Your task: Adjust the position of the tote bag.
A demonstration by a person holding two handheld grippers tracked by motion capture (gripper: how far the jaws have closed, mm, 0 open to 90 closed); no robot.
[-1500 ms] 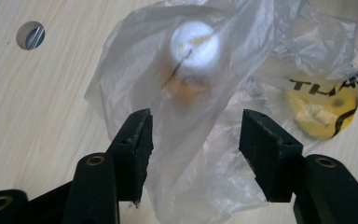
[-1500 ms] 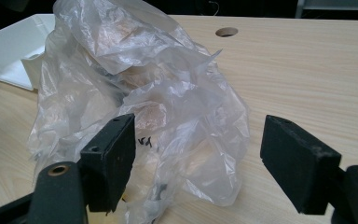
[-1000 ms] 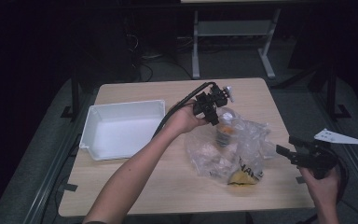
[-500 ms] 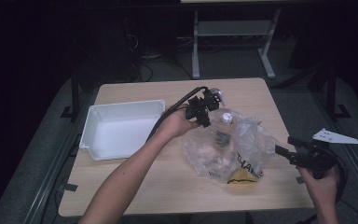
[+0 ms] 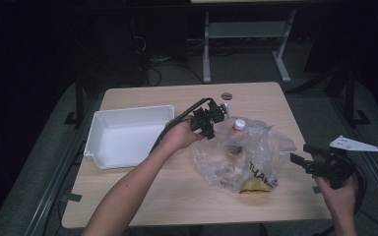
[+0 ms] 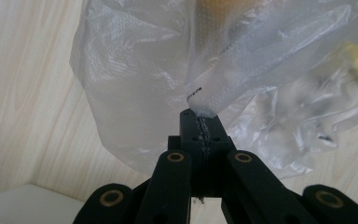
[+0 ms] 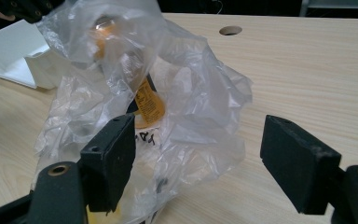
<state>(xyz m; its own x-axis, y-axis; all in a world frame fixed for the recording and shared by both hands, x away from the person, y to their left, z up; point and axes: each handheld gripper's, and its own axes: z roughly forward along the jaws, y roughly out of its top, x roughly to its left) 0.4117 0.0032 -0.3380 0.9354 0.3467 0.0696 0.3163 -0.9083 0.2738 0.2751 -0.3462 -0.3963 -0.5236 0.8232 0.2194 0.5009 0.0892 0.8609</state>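
The left hand-held gripper (image 5: 210, 129) is closed, and its two black jaws pinch a fold of the clear plastic bag (image 5: 246, 155) between them. In the left gripper view the thin plastic (image 6: 200, 100) comes out right at the tips of the closed jaws, and the rest of the bag spreads out beyond them over the light wooden surface (image 6: 23, 93). The jaws have just been closing, with the plastic between them.

The bag lies in the middle of the surface (image 5: 177, 196), between the two grippers. Inside it, just beyond the left hand-held gripper, an orange bottle with a pale cap (image 5: 238, 129) stands or leans; I cannot tell which. Something yellow (image 5: 253, 186) lies at the bag's end closest to the person.

The right hand-held gripper (image 5: 305, 156) is open, with its jaws wide apart and nothing between them. It is near the right side of the bag, and whether it touches the plastic I cannot tell. In its own view the bag (image 7: 168, 107) with the bottle (image 7: 147, 105) lies just ahead of its left jaw.

Behind the left hand-held gripper, on the far side from the bag, a white tray (image 5: 94, 132) rests on the surface.
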